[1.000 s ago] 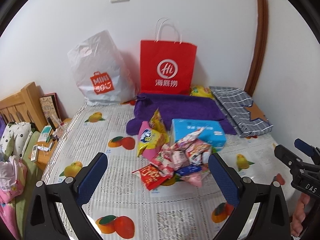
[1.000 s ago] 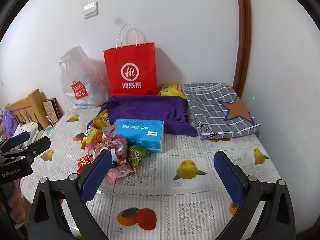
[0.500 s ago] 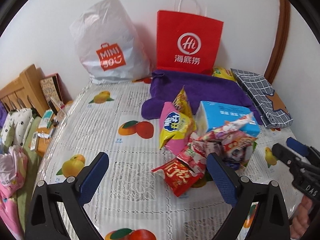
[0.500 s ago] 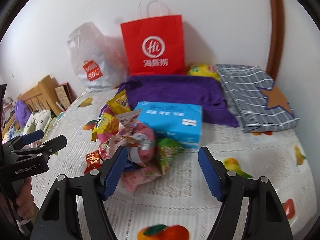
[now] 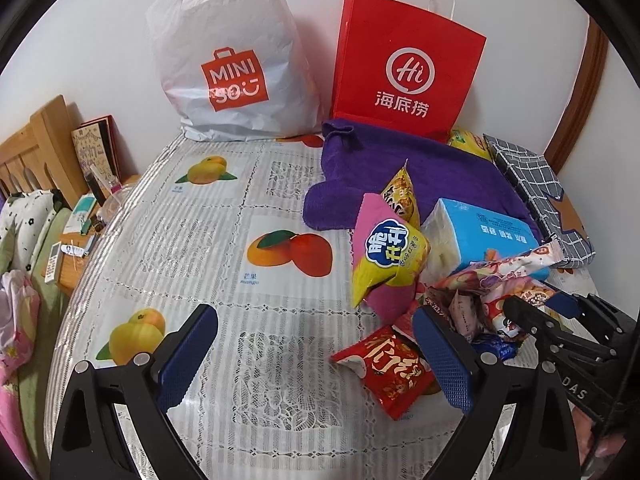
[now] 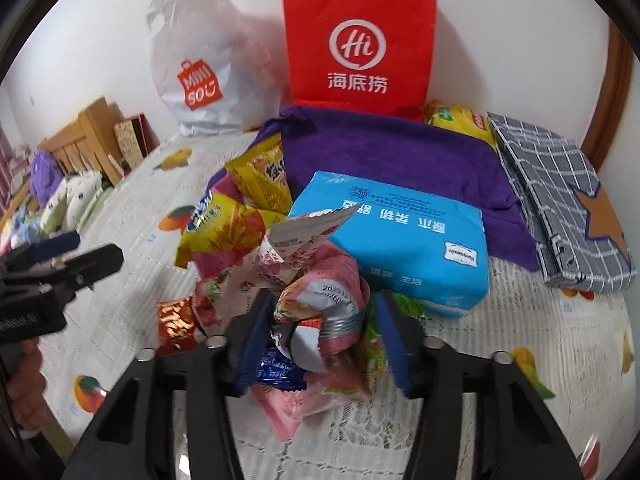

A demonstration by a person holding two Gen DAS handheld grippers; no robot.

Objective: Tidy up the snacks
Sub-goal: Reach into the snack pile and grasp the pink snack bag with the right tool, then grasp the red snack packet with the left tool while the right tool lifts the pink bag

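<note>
A heap of snack packets (image 5: pixel 452 300) lies on the fruit-print tablecloth (image 5: pixel 208 264) next to a blue tissue pack (image 5: pixel 484 236). It includes a yellow-pink bag (image 5: pixel 386 256) and a red packet (image 5: pixel 390 372). My left gripper (image 5: pixel 316 360) is open, left of the heap, its right finger beside the red packet. My right gripper (image 6: pixel 322 342) is half closed, its jaws straddling a pink and white packet (image 6: pixel 324 300) in the heap (image 6: pixel 272 264); contact is not clear. The right gripper also shows in the left wrist view (image 5: pixel 548 316).
A red paper bag (image 5: pixel 404 76) and a white plastic bag (image 5: pixel 232 60) stand against the back wall. A purple towel (image 5: pixel 400 172) and a grey checked cloth (image 5: pixel 536 188) lie behind the heap. A wooden bed frame (image 5: pixel 36 148) and clutter sit off the table's left edge.
Both grippers have moved forward toward the snack heap. My right gripper's jaws have narrowed and now straddle the pink and white packet. My left gripper stays open.
</note>
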